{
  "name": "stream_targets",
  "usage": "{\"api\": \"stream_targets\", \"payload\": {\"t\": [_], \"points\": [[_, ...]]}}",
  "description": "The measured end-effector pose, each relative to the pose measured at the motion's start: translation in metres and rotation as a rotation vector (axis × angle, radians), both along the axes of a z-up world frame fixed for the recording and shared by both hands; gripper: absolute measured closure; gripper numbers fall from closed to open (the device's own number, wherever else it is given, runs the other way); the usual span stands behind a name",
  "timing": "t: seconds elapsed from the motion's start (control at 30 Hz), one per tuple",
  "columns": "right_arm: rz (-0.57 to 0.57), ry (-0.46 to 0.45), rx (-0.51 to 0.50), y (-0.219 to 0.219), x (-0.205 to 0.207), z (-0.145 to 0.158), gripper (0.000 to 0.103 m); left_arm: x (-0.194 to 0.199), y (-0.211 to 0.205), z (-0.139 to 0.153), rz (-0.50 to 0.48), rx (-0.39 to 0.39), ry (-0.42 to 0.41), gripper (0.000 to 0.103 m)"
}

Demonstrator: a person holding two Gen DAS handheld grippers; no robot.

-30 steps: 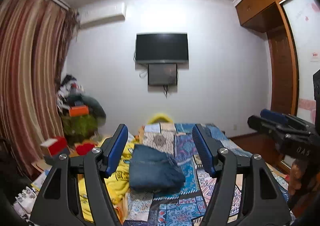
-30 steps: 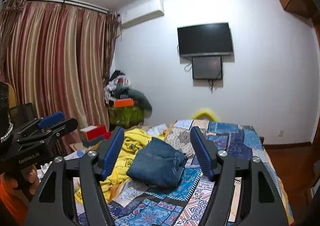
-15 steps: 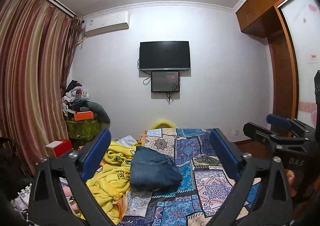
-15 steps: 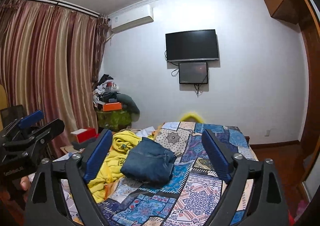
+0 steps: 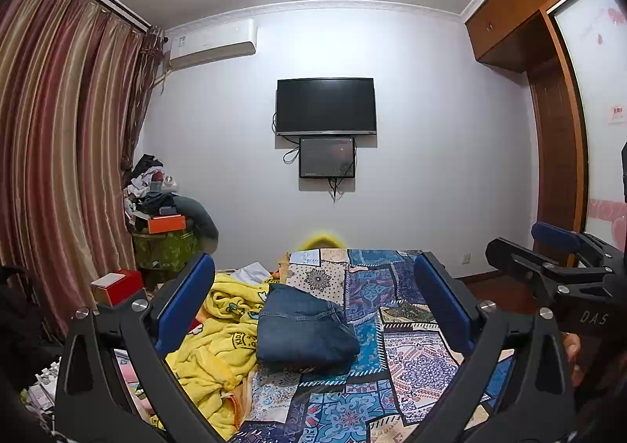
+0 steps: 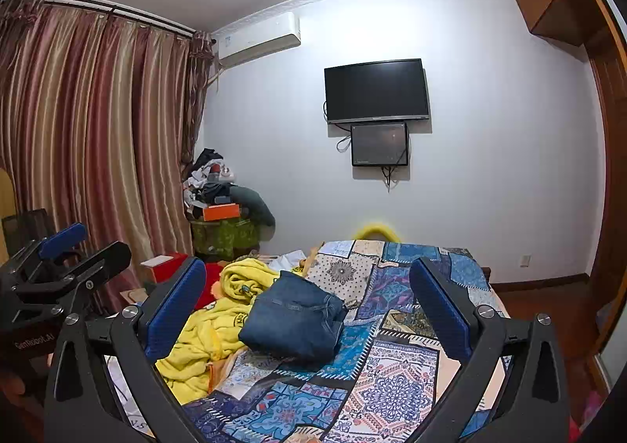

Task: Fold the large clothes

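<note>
L gripper [image 5: 313, 305]: jaws wide apart, nothing between them, held level over near end of bed.
R gripper [image 6: 309, 305]: jaws opening, already wide, nothing gripped; also level, just beside the L one.
Hands: a bit of hand [image 5: 573, 353] shows under the R tool at right edge of left view; rest hidden by the frames.
Bed [image 6: 395, 376]: patchwork cover, blues w/ cream and pink panels, fills the foreground, runs away toward far wall.
Jeans [image 5: 303, 329]: folded into a compact blue bundle, lying on the cover, left of bed centre, untouched by either tool.
Yellow robe [image 5: 219, 341]: crumpled heap w/ cartoon print, touching the jeans on their left, spilling to bed edge.
Red box [image 5: 117, 284]: beside the bed on the left, near the curtain.
Corner pile [image 5: 160, 200]: clothes, orange box on a green-covered stand, past the robe.
Curtain [image 5: 58, 153]: striped red-gold, whole left side.
Far wall: TV [image 5: 326, 106], small screen [image 5: 327, 157] under it w/ loose cables; AC unit [image 5: 213, 44] top left.
Wardrobe [image 5: 548, 98]: brown wood, right side.
In the way: gripper frames block the near corners of the bed.
</note>
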State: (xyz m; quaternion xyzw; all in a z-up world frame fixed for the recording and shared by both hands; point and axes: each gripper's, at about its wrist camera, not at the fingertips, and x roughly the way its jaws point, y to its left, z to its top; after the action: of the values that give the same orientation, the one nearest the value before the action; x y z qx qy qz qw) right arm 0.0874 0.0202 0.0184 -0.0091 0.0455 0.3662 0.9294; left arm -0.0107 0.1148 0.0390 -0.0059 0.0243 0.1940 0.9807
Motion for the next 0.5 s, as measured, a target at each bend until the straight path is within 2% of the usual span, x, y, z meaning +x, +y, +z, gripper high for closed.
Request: {"api": "stream_targets", "payload": {"t": [0.5], "points": [[-0.007,0.015,0.008,-0.0029,0.0003,-0.0005,0.000,0.0077,0.0001,-0.0040,-0.002,0.004,0.015,0.001]]}}
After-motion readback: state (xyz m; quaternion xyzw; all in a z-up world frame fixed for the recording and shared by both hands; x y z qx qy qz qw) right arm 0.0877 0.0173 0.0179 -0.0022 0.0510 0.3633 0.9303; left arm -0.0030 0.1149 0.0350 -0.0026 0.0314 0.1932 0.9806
